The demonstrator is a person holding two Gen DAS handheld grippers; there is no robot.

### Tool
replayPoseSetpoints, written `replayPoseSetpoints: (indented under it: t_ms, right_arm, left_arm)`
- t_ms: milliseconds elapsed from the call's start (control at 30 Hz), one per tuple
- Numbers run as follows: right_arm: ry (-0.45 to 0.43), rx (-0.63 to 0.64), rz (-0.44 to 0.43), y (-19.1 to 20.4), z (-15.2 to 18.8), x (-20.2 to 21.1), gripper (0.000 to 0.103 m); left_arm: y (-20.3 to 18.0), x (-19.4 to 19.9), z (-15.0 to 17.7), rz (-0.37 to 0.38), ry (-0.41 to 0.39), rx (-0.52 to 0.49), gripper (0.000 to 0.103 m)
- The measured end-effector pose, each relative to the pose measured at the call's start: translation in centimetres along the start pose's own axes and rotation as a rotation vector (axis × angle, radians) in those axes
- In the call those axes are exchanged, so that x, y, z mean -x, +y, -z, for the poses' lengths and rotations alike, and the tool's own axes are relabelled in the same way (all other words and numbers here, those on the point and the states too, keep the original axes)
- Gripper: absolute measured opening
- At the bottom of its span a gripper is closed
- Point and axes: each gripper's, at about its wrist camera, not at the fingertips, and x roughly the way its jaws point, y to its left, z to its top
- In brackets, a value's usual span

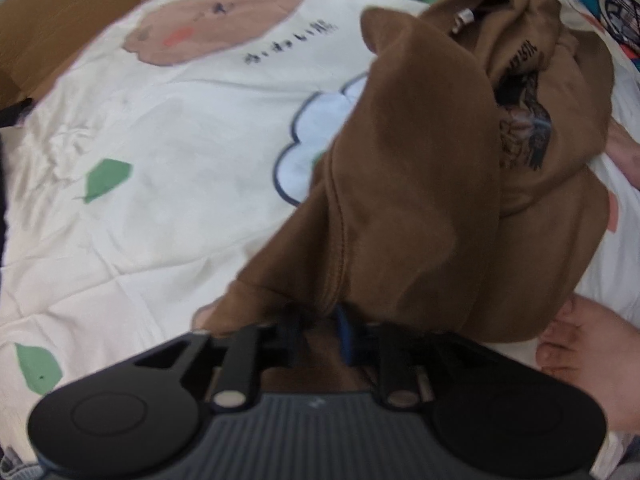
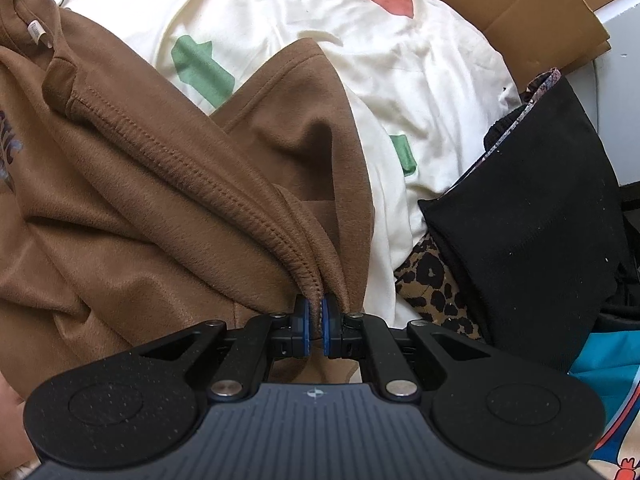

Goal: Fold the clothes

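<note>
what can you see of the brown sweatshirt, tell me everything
The brown sweatshirt is soft, fleecy fabric, crumpled and bunched on a cream printed bedsheet. It has a double-stitched hem, a white label at the neck and a dark graphic print on its front. The right gripper is shut on a fold of its hem; at the left gripper fabric covers the fingers, so no grip shows.
</note>
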Motion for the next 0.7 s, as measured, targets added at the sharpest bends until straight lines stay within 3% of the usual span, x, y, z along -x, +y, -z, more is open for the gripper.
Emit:
replayPoseSetpoints:
  t_ms: [267, 533, 700]
  right_arm:
    - [0.008, 0.016, -0.004, 0.4, -0.1, -0.2, 0.004]
    - [0.008, 0.017, -0.006, 0.6, 0.0, -0.4, 0.004]
    - [-0.003, 0.013, -0.007, 0.4, 0.1, 0.0, 0.004]
  left_arm:
    - [0.7, -1.0, -0.3, 0.058, 0.017, -0.02, 0.028]
    - [1.0, -0.8, 0.1, 0.064, 0.045, 0.141, 0.024]
    - [1.0, -0.6, 0.0, 0.077, 0.056, 0.178, 0.016]
